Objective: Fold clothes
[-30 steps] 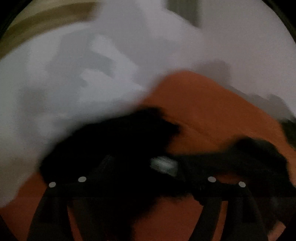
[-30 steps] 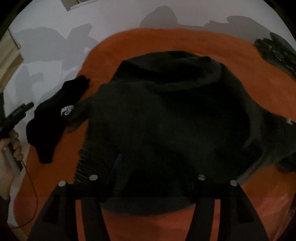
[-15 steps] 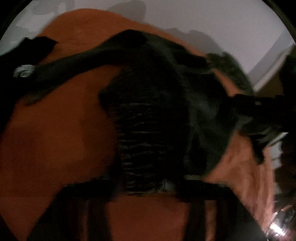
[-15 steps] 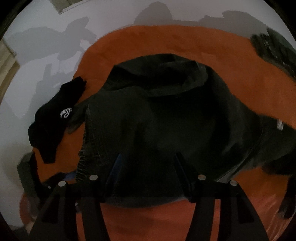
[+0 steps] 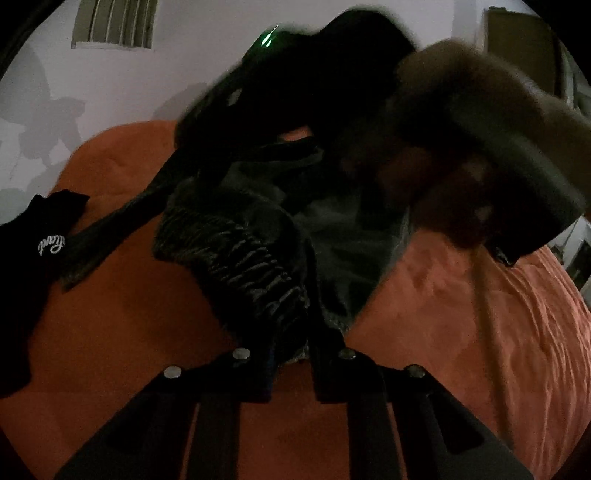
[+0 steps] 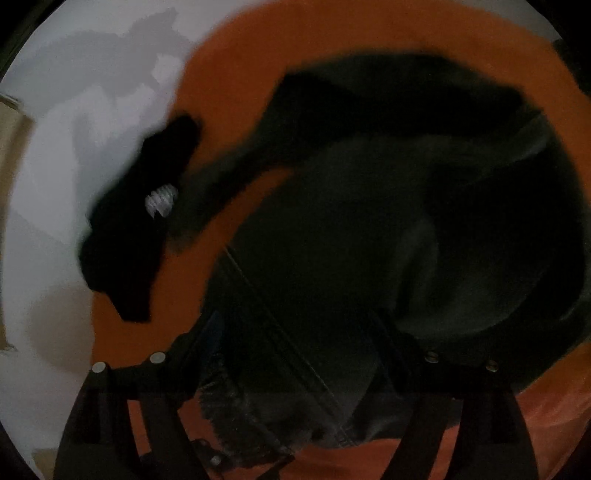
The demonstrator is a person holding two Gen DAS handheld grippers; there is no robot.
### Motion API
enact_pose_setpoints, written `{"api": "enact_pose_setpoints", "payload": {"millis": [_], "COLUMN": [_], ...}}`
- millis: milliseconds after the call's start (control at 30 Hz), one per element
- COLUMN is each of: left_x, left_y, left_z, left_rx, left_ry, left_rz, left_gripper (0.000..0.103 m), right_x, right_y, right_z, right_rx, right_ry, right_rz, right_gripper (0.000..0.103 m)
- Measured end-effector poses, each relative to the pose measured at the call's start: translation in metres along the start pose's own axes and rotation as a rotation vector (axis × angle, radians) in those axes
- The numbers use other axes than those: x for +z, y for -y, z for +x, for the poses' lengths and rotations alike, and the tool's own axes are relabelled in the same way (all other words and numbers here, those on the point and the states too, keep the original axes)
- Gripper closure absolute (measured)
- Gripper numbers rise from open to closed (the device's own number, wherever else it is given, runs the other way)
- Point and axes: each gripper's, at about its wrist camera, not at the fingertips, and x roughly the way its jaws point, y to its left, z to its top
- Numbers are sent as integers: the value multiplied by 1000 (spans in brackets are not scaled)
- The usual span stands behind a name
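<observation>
A dark jacket (image 5: pixel 251 258) with a ribbed hem and a grey lining lies bunched on the orange bedspread (image 5: pixel 461 332). My left gripper (image 5: pixel 293 354) is shut on the ribbed hem, which is lifted off the bed. A blurred hand (image 5: pixel 461 166) holding the other tool hangs over the jacket at upper right. In the right wrist view the jacket (image 6: pixel 369 221) fills the middle. My right gripper (image 6: pixel 295 332) stands open low over it, fingers wide apart with fabric between them. That view is blurred.
A small black garment with a white logo (image 5: pixel 37 258) lies at the bed's left side, also seen as a dark shape (image 6: pixel 136 229). A white wall (image 5: pixel 147 74) with a vent (image 5: pixel 110 22) stands behind the bed. Bare bedspread (image 6: pixel 240 55) surrounds the jacket.
My left gripper swung from the small black garment to the jacket's hem and shut on it. My right gripper dropped closer to the jacket and its fingers spread wider.
</observation>
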Motion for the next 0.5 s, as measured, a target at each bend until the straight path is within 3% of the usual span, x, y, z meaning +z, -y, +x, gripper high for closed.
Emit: {"api": "enact_pose_setpoints", "payload": {"millis": [33, 100, 133, 167, 200, 233, 267, 367, 500], "left_x": [-1, -2, -2, -5, -7, -8, -8, -3, 1], "left_y": [-2, -8, -12, -12, -14, -19, -24, -28, -52], "left_z": [-1, -4, -5, -5, -7, -12, -18, -45, -45], "left_rx": [8, 13, 16, 15, 8, 9, 20, 14, 42], "left_ry": [-4, -13, -19, -22, -23, -19, 1, 70, 54], "left_rz": [-1, -19, -32, -45, -60, -82, -110, -203, -276], "left_gripper": [88, 86, 81, 69, 60, 39, 29, 27, 27], "right_x": [-2, -5, -12, -22, -31, -41, -51, -79, -120], "right_y": [-2, -5, 0, 7, 14, 21, 28, 49, 83], "right_z": [2, 6, -4, -17, -31, -45, -59, -101, -160], "right_rx": [-8, -23, -22, -17, -12, -7, -2, 13, 36], "right_ry": [8, 24, 51, 84, 117, 150, 183, 281, 414], "right_rz": [-14, -42, -39, -30, -21, -12, -3, 25, 82], "right_gripper": [52, 70, 80, 87, 88, 89, 89, 89, 89]}}
